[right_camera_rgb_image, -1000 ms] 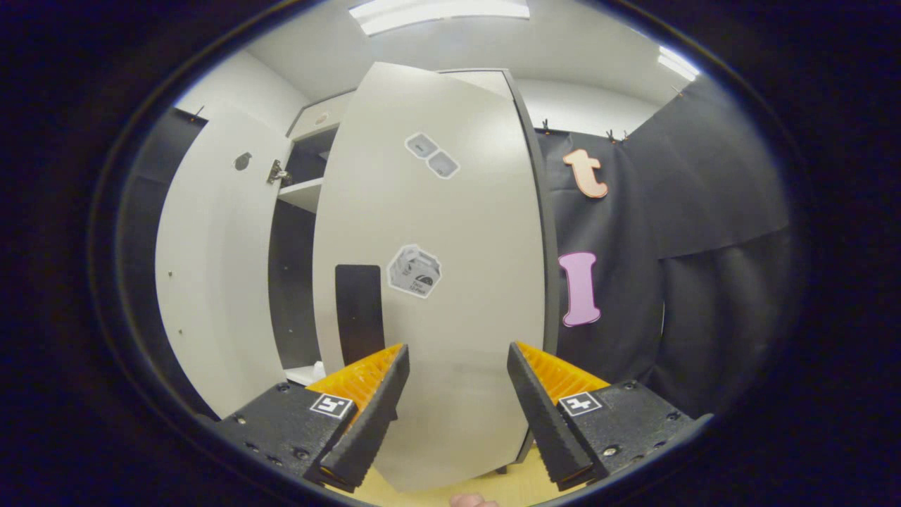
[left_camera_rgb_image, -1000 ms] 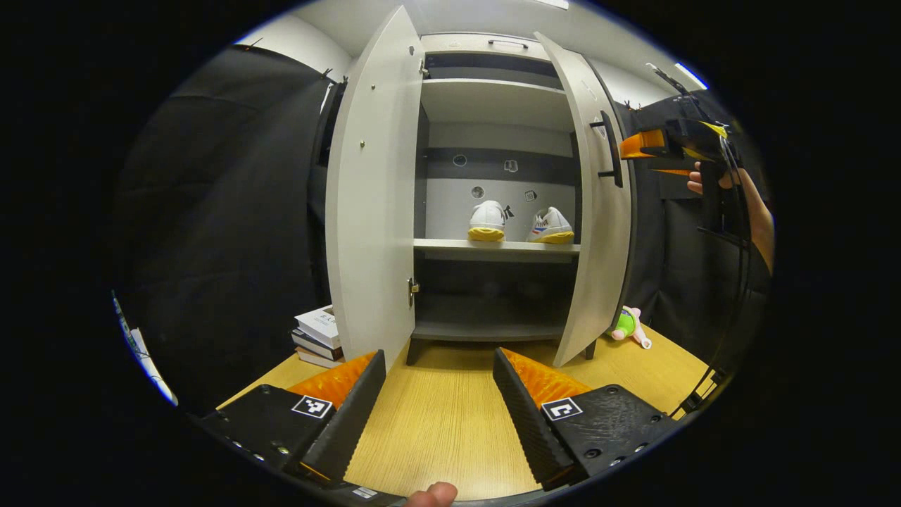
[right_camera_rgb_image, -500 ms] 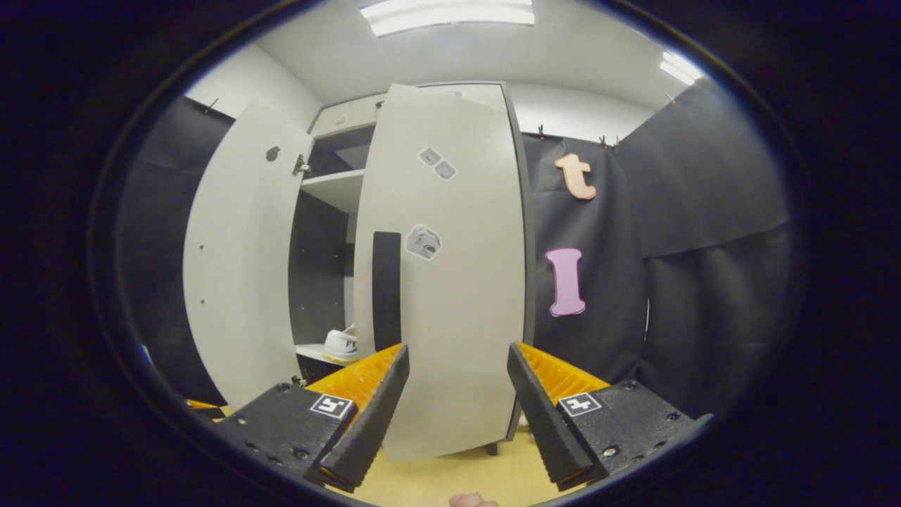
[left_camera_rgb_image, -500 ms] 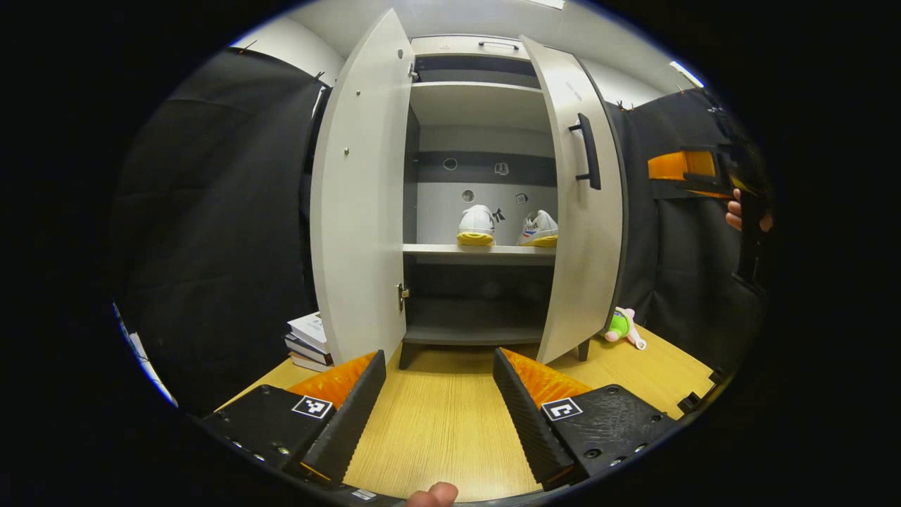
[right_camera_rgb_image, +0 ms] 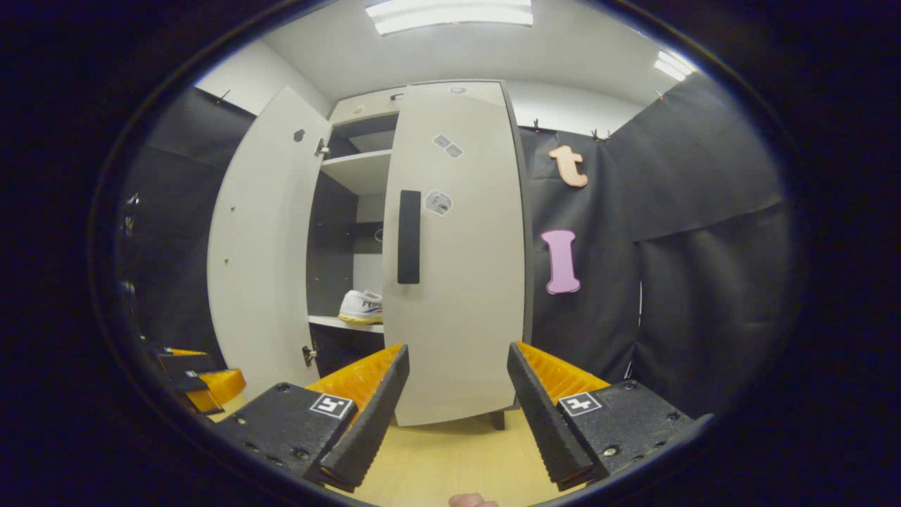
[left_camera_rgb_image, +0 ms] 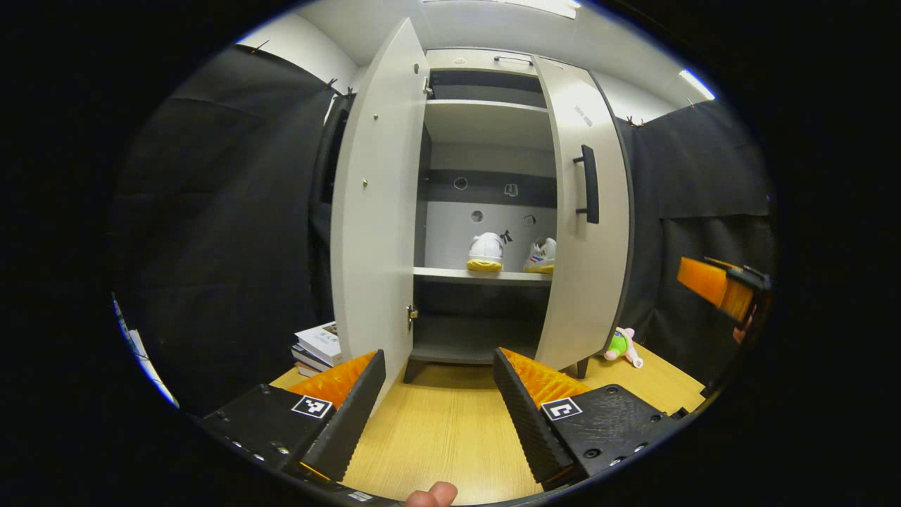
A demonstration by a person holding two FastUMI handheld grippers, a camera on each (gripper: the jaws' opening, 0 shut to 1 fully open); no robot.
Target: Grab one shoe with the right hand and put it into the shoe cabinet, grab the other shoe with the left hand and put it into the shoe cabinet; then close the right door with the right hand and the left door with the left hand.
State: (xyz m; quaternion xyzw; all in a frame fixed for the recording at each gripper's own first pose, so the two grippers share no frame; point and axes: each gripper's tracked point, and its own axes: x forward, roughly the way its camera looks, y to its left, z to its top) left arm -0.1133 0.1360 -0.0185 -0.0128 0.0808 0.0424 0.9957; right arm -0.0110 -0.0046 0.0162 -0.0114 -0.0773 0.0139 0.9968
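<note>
Your right claw (right_camera_rgb_image: 457, 415) is released and empty, held low above the desk (right_camera_rgb_image: 450, 461) and facing the right door (right_camera_rgb_image: 457, 267), which stands nearly shut; press flat on its outer face beside the handle (right_camera_rgb_image: 409, 236) until it seats. Your left claw (left_camera_rgb_image: 440, 412) is also released, level, aimed at the wide-open left door (left_camera_rgb_image: 373, 211). Both shoes (left_camera_rgb_image: 486, 252) sit on the middle shelf (left_camera_rgb_image: 482, 276).

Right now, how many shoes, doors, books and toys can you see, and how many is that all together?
Shoes: 2, one and another, both on the cabinet shelf.
Doors: 2, the left door and the right door, both open.
Books: 1 stack; the number in it is too small to tell.
Toys: 1 plush toy.
Total: 6.
</note>
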